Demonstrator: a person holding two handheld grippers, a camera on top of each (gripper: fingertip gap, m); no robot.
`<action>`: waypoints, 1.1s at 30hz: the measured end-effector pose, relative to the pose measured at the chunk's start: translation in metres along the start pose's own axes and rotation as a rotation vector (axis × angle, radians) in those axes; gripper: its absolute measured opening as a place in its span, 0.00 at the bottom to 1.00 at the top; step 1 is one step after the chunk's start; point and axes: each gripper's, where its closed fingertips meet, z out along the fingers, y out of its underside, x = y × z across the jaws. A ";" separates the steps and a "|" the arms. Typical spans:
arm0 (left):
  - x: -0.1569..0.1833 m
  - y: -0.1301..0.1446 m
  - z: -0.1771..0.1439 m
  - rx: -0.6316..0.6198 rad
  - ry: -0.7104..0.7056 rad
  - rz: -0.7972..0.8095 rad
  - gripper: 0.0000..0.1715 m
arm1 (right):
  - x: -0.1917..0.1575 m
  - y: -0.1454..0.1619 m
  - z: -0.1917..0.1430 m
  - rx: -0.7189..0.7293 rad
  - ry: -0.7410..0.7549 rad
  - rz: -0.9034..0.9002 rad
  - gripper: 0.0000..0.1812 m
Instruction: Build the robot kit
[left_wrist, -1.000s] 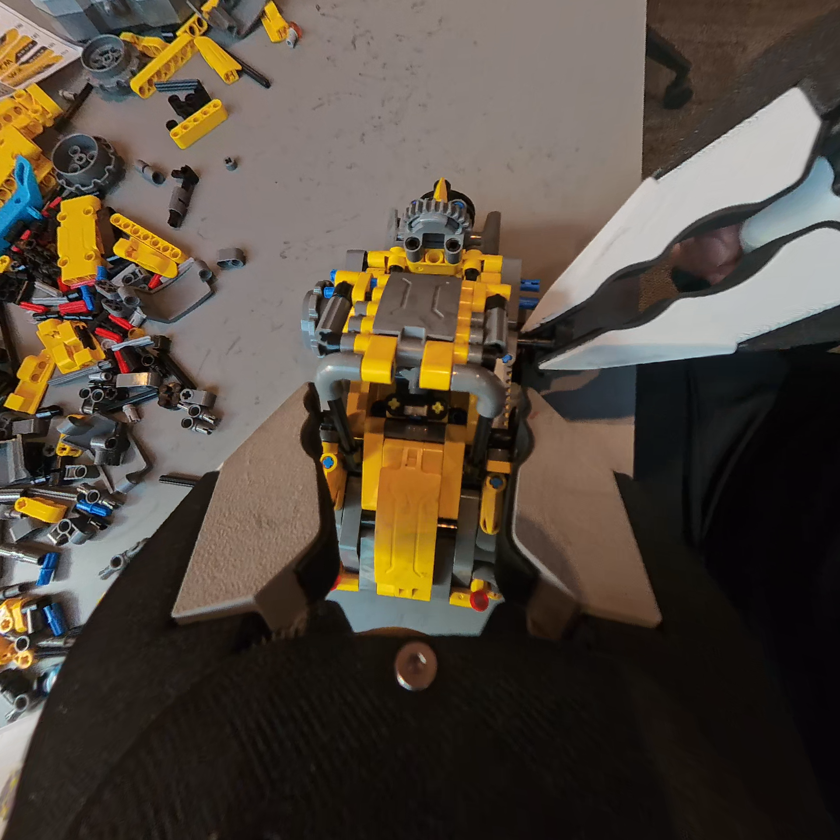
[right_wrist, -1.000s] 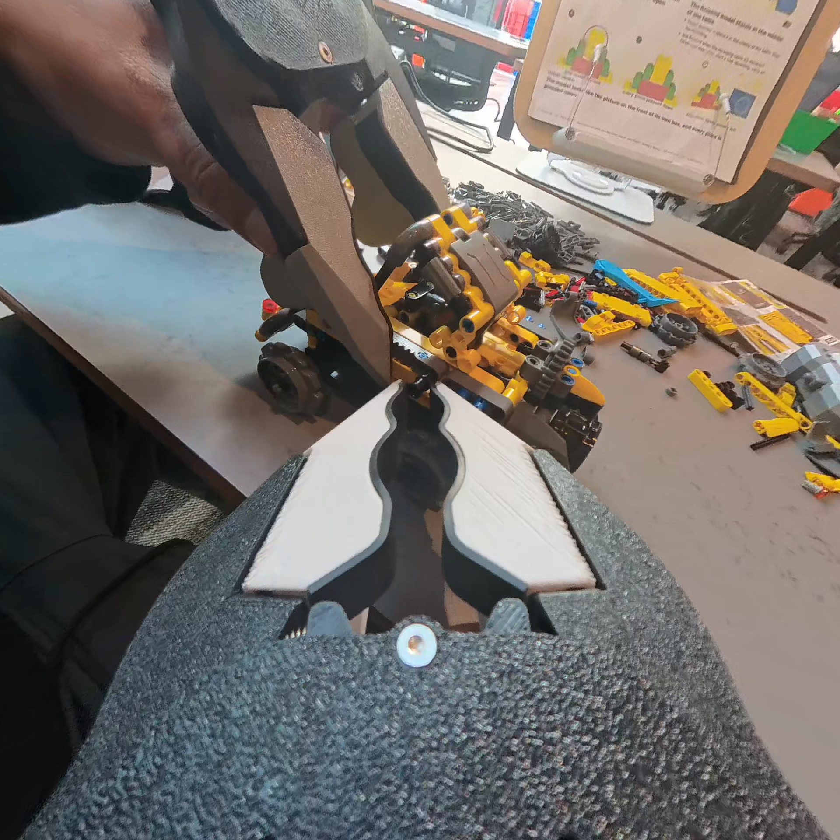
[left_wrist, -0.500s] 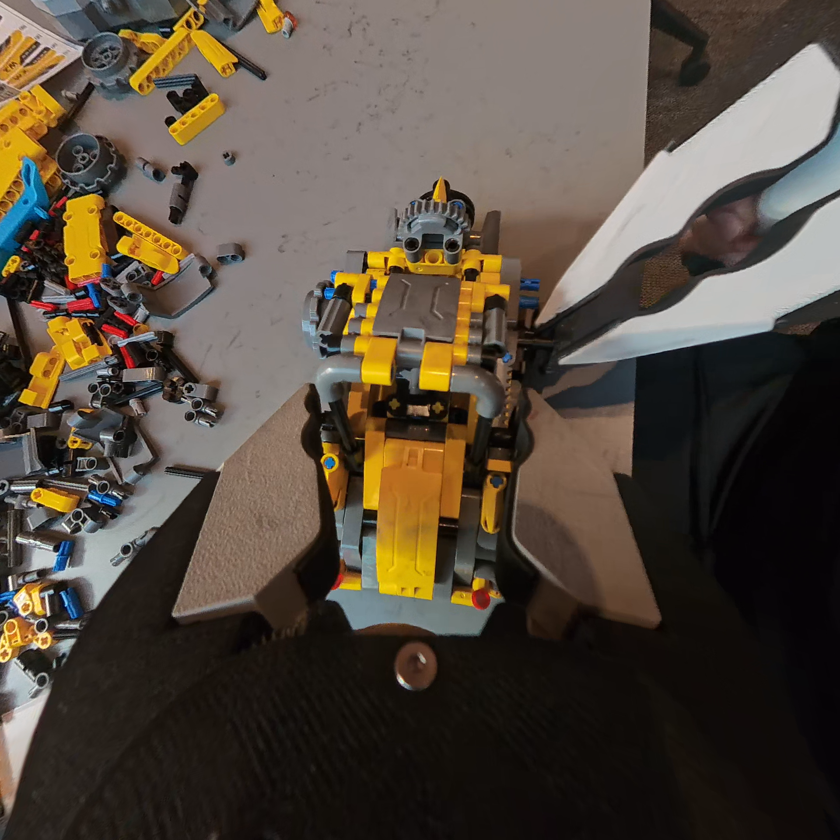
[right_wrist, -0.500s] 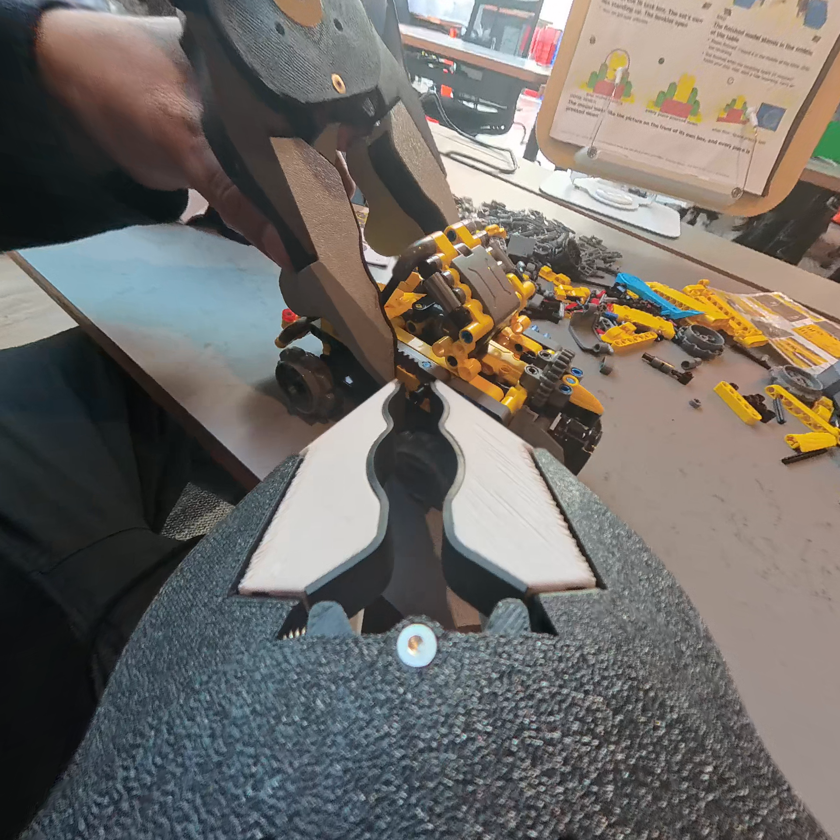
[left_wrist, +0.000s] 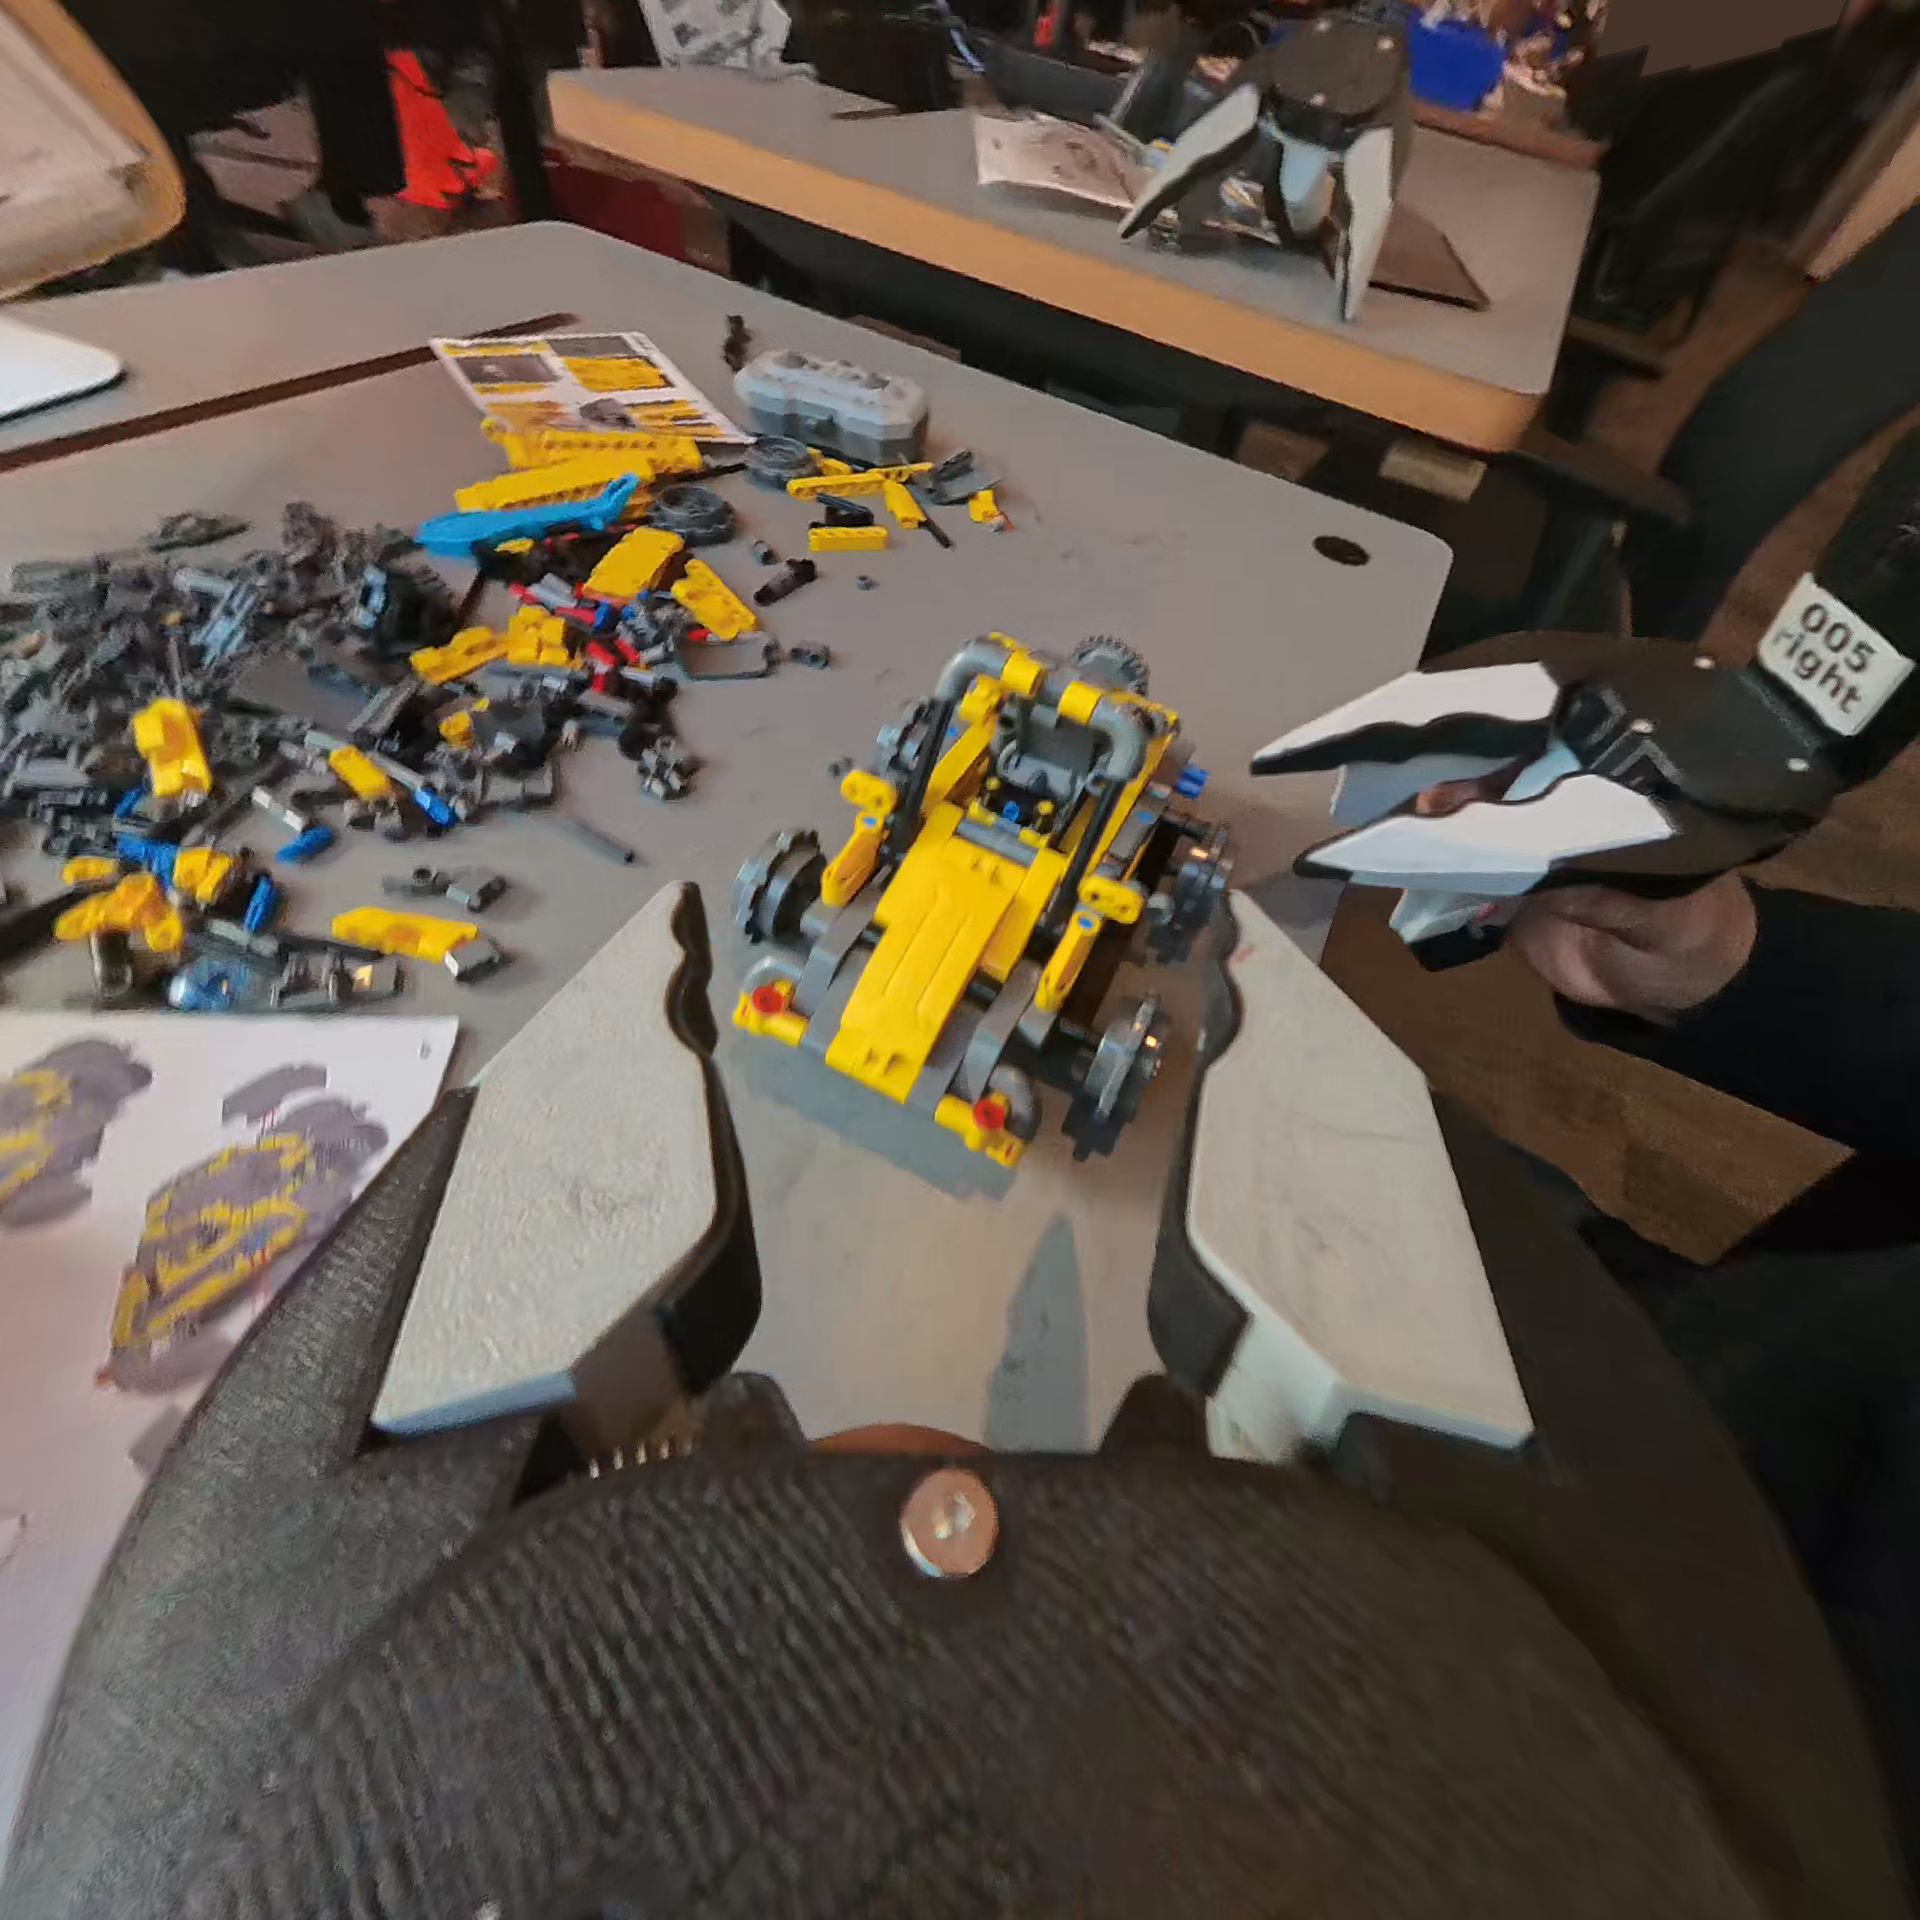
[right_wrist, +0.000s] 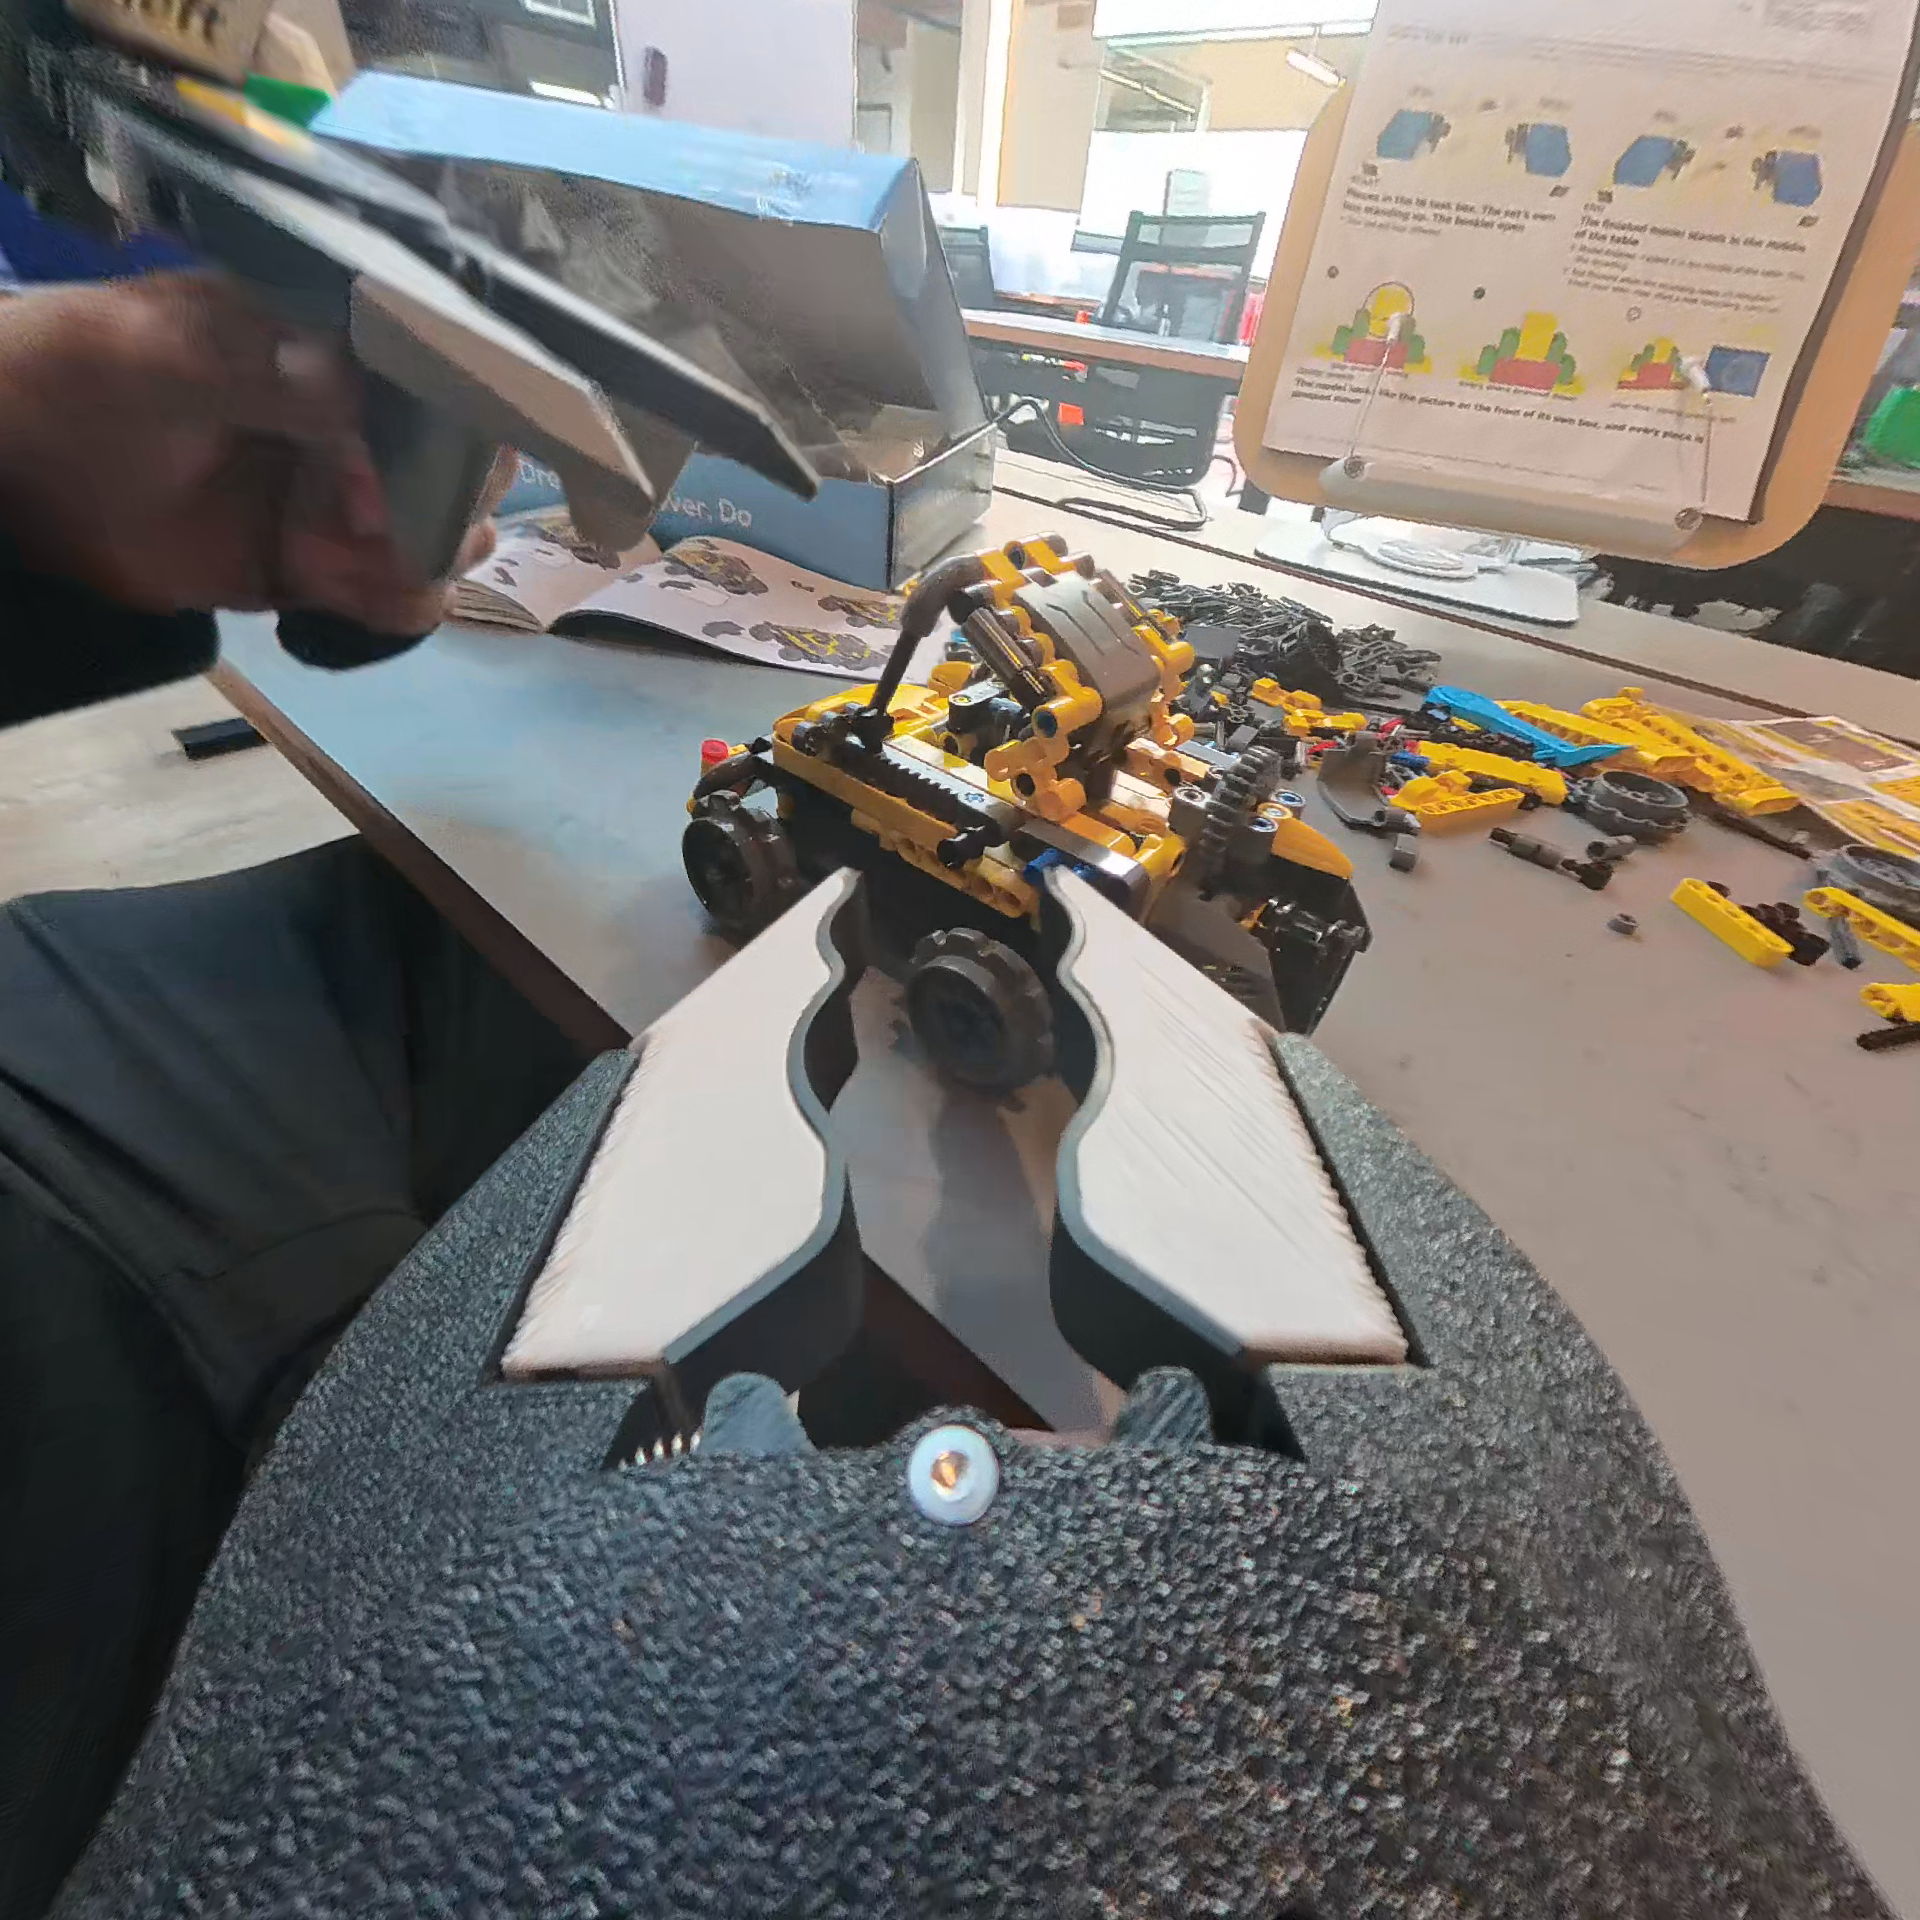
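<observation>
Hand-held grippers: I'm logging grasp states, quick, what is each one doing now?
Left hand-held gripper: open, holding nothing, yellow brick vehicle on the table ahead of it.
Right hand-held gripper: open, empty, tips by the vehicle's side.

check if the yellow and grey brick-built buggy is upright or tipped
Upright: the yellow and grey brick-built buggy stands on its wheels on the grey table, clear of both open grippers.

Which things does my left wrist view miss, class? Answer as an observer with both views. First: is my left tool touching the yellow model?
Observer: No. The left tool hangs open above the table, clear of the yellow model.
Operator: What stands behind the booklet?
Observer: A blue box, open at the top.
Operator: And the model's side towards the right tool?
Observer: A dark toothed strip runs along it.
</observation>
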 end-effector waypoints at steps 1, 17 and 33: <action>-0.002 0.008 -0.004 0.009 -0.009 -0.028 0.55 | 0.000 0.000 0.000 0.006 -0.012 0.005 0.17; 0.016 0.040 -0.023 0.086 0.207 -0.201 0.46 | -0.007 -0.020 0.010 0.112 -0.075 0.065 0.27; 0.020 0.046 -0.024 0.066 0.168 -0.113 0.33 | -0.010 -0.036 0.012 0.186 -0.072 0.061 0.26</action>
